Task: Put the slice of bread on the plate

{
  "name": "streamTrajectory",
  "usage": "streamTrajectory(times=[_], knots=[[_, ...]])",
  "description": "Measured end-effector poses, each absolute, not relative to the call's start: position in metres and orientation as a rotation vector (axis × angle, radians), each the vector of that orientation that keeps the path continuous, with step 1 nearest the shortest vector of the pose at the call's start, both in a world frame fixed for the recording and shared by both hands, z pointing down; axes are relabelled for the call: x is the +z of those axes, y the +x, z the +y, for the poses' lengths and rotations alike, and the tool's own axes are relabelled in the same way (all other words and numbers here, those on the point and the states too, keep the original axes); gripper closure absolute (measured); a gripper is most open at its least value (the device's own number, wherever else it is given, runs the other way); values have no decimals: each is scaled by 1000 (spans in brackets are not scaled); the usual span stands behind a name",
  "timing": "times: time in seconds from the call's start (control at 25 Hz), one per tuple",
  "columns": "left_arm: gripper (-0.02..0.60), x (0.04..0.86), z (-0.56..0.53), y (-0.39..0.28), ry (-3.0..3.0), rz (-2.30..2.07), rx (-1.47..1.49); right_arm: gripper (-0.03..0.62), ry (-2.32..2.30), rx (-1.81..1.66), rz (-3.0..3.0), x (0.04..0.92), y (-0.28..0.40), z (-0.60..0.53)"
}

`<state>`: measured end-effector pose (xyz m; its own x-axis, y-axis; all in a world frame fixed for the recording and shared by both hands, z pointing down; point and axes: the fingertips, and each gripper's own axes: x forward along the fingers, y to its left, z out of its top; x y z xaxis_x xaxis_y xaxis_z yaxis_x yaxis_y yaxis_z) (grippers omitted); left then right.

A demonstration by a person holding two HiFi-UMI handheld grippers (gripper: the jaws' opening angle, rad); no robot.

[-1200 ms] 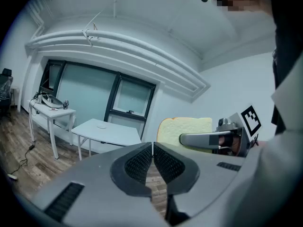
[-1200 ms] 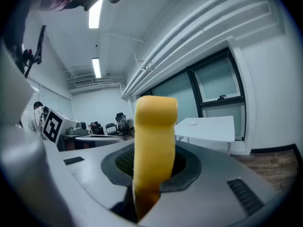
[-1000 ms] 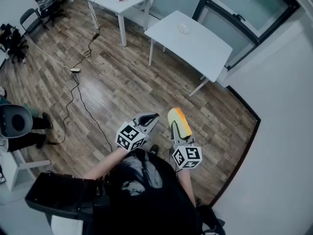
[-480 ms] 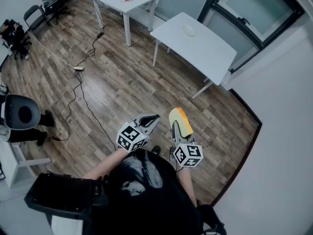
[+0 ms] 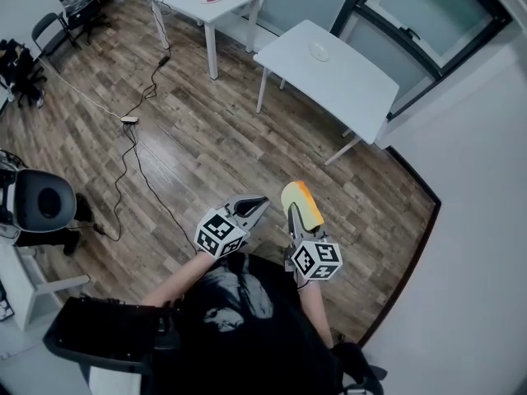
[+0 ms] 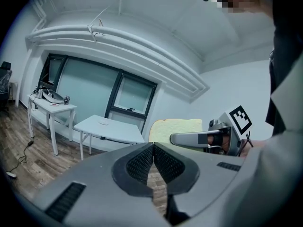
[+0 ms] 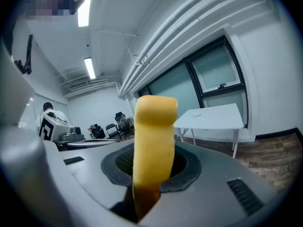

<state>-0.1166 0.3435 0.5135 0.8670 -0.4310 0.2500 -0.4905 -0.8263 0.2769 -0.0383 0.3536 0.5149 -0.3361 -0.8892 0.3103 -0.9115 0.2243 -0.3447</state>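
A yellow-crusted slice of bread [image 5: 302, 206] stands on edge between the jaws of my right gripper [image 5: 294, 214], which is shut on it. In the right gripper view the bread [image 7: 152, 141] rises upright from the jaws. My left gripper [image 5: 260, 202] is held beside it, shut, with nothing between its pads [image 6: 142, 164]. From the left gripper view the bread [image 6: 176, 126] shows to the right. A small white plate [image 5: 319, 52] lies on the white table [image 5: 346, 81] far ahead, also seen as a plate [image 6: 103, 122] and a plate [image 7: 196, 114] in the gripper views.
A second white table [image 5: 216, 2] with equipment stands at the far left. A cable [image 5: 132, 151] trails across the wooden floor. Office chairs [image 5: 41, 200] stand at the left. A window wall [image 5: 428, 23] runs behind the white table.
Both grippers have drifted slightly lower in the head view, side by side. The bread stays gripped in the right one, and the left one stays shut.
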Motion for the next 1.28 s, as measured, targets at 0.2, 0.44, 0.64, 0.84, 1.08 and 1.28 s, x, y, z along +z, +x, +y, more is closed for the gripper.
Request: streamTrajectory(times=[0.2, 0.44, 0.64, 0.84, 1.08, 1.28], knots=[[578, 526, 338, -127, 2679, -657, 261, 499, 1733, 772, -2436, 522, -61, 351], [578, 537, 305, -123, 2640, -684, 272, 499, 1648, 770, -2504, 524, -61, 321], [578, 536, 253, -87, 2635, -713, 284, 499, 1629, 755, -2557, 517, -29, 272], [578, 530, 201, -38, 2678, -698, 321, 499, 1641, 758, -2548, 517, 24, 213], [578, 525, 150, 4, 2675, -749, 335, 499, 1569, 753, -2579, 515, 72, 155], [578, 538, 119, 27, 2643, -785, 340, 499, 1528, 752, -2579, 528, 96, 117]])
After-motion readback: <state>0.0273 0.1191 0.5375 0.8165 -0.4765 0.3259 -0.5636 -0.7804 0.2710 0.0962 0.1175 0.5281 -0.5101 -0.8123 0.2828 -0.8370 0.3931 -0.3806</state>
